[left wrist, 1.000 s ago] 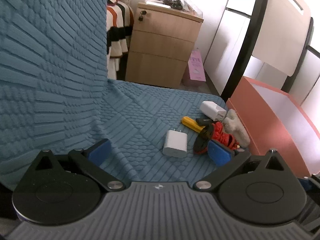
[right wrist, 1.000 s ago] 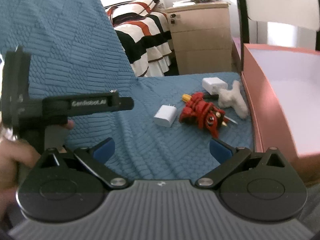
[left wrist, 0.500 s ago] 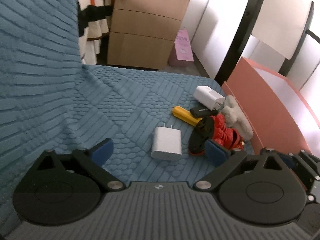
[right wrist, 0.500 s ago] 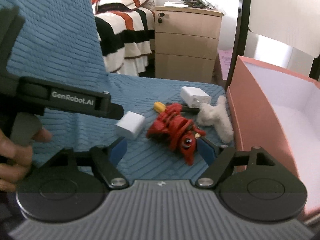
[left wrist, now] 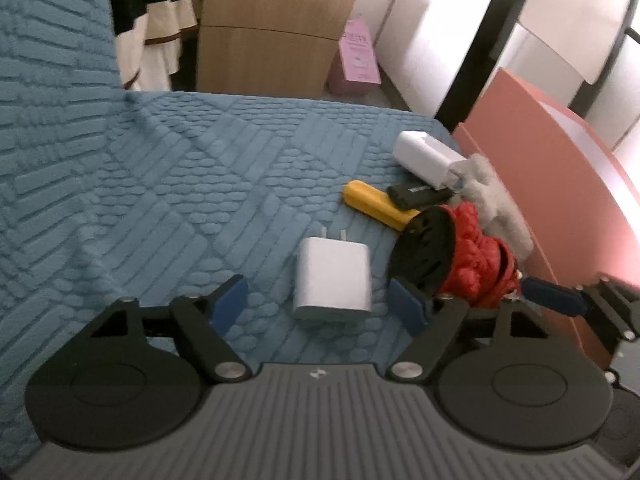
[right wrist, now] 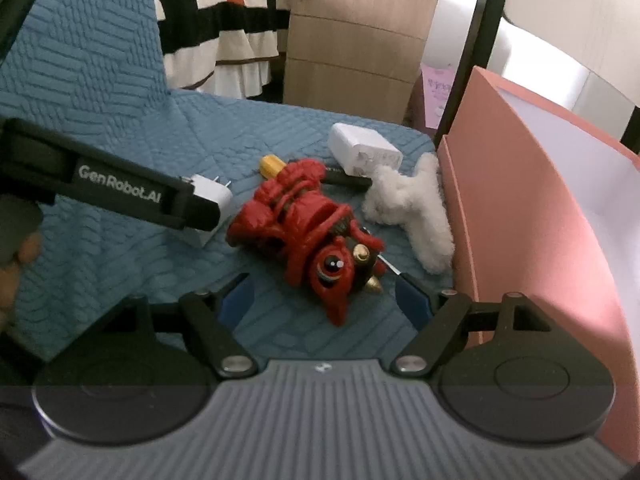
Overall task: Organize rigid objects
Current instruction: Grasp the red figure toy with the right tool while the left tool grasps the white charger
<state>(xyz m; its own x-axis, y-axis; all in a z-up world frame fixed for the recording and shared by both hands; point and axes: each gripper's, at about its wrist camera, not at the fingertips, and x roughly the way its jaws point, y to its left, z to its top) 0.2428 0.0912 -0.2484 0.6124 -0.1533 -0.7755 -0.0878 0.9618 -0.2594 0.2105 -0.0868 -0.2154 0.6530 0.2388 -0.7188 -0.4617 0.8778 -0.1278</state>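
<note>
- Blue quilted cover [left wrist: 168,184]: carries all the loose items, clustered toward its right edge.
- Pink box [right wrist: 532,208]: stands open against the right edge of the cover; the part of its interior in view holds nothing. Judgement: sorting not yet begun, every item left to move.
- Red dragon figurine [right wrist: 312,228]: lies on its side near the right edge, head toward the right wrist camera, just ahead of the right gripper [right wrist: 326,300]. That gripper's fingers stand fairly wide, nothing between the pads.
- White fluffy piece [right wrist: 412,208]: lies against the box wall; soft, so probably not part of this task.
- White charger [left wrist: 332,280]: flat on the cover, prongs pointing away, between the pads of the left gripper [left wrist: 322,304]. Jaws closing; pads not yet touching it.
- Second white adapter [left wrist: 428,156]: toward the far right corner of the cover.
- Yellow stick [left wrist: 378,204] and black stick [left wrist: 416,192]: between adapter and figurine, partly under it.
- Versus a second ago: both grippers are lower and closer in, both narrower than their widest; the charger now sits inside the left jaws, the figurine right in front of the right ones. No item has shifted.
</note>
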